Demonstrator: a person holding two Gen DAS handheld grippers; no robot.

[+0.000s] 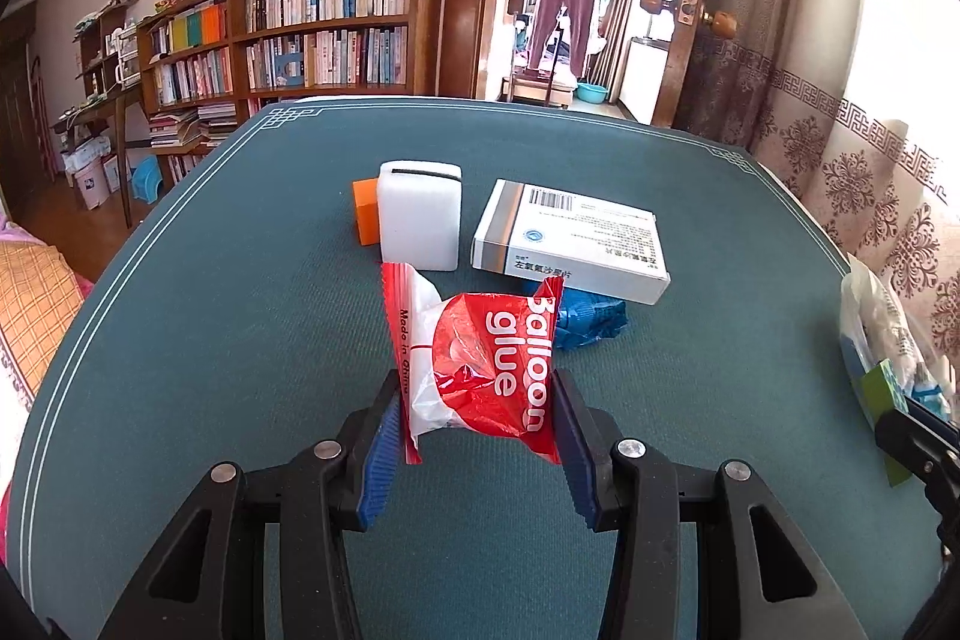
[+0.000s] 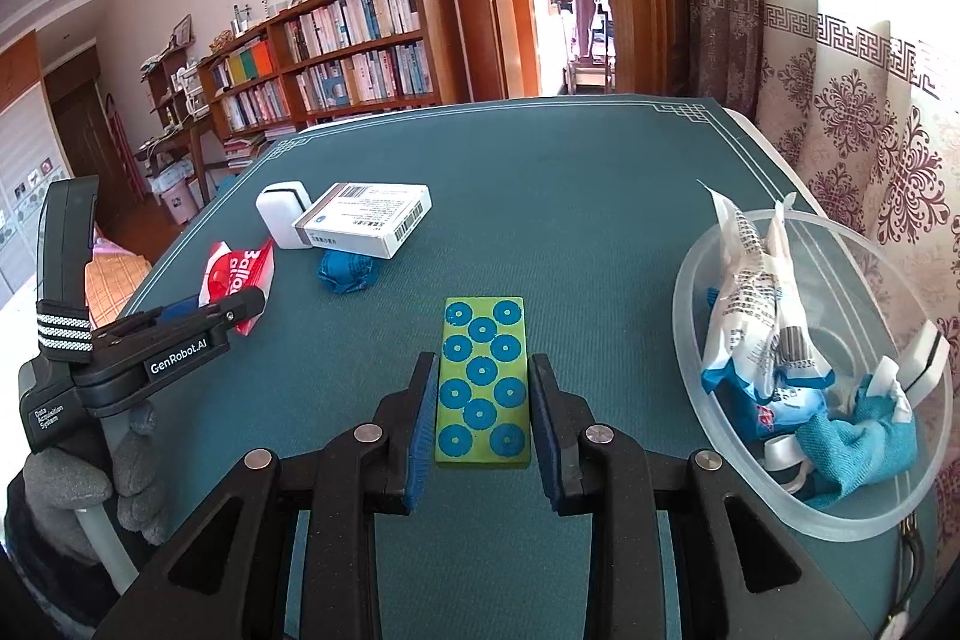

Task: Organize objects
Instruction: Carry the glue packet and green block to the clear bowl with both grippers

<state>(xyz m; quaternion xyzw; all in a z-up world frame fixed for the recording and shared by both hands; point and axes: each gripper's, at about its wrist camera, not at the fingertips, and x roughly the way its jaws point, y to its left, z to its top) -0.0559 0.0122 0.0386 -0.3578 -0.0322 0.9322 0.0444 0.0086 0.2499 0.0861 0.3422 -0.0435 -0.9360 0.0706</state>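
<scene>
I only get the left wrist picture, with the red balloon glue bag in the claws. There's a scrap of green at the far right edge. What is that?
Observer: It is a green block with blue dots, held between the right gripper's fingers.
Operator: And the plastic stuff behind it at the edge?
Observer: That is a clear bowl on the table's right side, already holding a white and blue wrapper and a teal cloth.
Operator: Who holds my claw?
Observer: A hand in a grey glove grips the left gripper's handle; its fingers clamp the balloon glue bag.
</scene>
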